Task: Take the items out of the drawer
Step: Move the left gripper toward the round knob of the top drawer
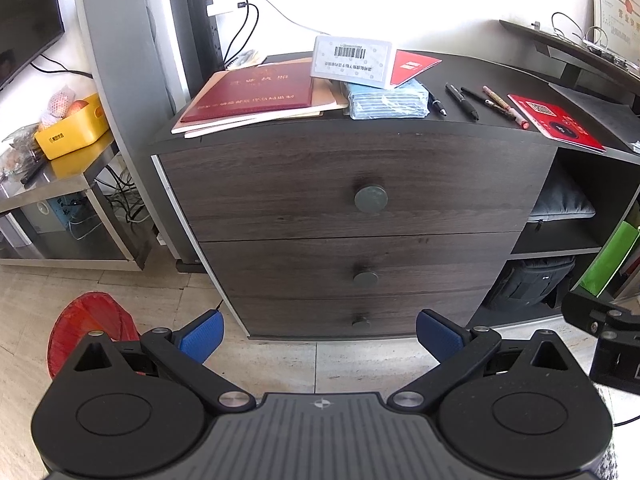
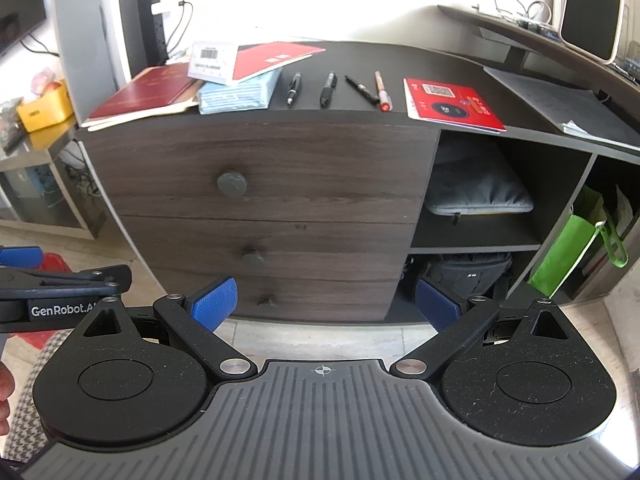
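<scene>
A dark wood drawer unit with three shut drawers stands ahead. The top drawer [image 1: 352, 184] [image 2: 264, 176] has a round grey knob [image 1: 371, 199] [image 2: 231, 183]; the middle knob [image 1: 365, 279] [image 2: 253, 259] and bottom knob [image 1: 361, 322] [image 2: 265, 300] sit below. My left gripper [image 1: 319, 336] is open and empty, well back from the unit at floor height. My right gripper [image 2: 325, 306] is open and empty, also back from it. The drawer contents are hidden.
On the unit's top lie a maroon book [image 1: 252, 94], a white barcode box [image 1: 351, 62], a blue packet [image 1: 386, 100], several pens [image 2: 332, 88] and a red card [image 2: 452, 106]. Open shelves [image 2: 480, 200] with bags stand right. A yellow tub [image 1: 74, 128] sits left.
</scene>
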Tool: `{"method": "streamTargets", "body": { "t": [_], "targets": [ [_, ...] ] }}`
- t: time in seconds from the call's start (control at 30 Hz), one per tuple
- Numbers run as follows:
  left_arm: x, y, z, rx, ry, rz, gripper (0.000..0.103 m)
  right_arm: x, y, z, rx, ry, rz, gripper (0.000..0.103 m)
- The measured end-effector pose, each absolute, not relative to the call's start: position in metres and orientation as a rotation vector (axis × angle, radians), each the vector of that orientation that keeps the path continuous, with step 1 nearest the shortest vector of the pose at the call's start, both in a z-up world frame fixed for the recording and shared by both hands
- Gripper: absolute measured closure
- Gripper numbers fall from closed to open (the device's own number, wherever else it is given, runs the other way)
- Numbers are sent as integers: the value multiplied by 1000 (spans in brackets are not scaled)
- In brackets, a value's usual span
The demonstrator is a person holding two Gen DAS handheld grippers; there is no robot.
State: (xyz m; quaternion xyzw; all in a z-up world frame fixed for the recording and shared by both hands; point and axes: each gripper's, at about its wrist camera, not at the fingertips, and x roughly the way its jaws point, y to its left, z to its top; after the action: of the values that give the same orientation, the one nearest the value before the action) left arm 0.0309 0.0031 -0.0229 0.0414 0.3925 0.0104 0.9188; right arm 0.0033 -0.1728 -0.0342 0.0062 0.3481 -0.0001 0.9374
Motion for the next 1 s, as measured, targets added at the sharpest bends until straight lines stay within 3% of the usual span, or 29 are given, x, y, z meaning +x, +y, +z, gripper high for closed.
{"method": "streamTargets", "body": {
  "t": [1.0],
  "targets": [
    [97, -5, -54, 48, 837, 4, 2, 74, -199, -53, -7, 756, -47, 4]
  ]
}}
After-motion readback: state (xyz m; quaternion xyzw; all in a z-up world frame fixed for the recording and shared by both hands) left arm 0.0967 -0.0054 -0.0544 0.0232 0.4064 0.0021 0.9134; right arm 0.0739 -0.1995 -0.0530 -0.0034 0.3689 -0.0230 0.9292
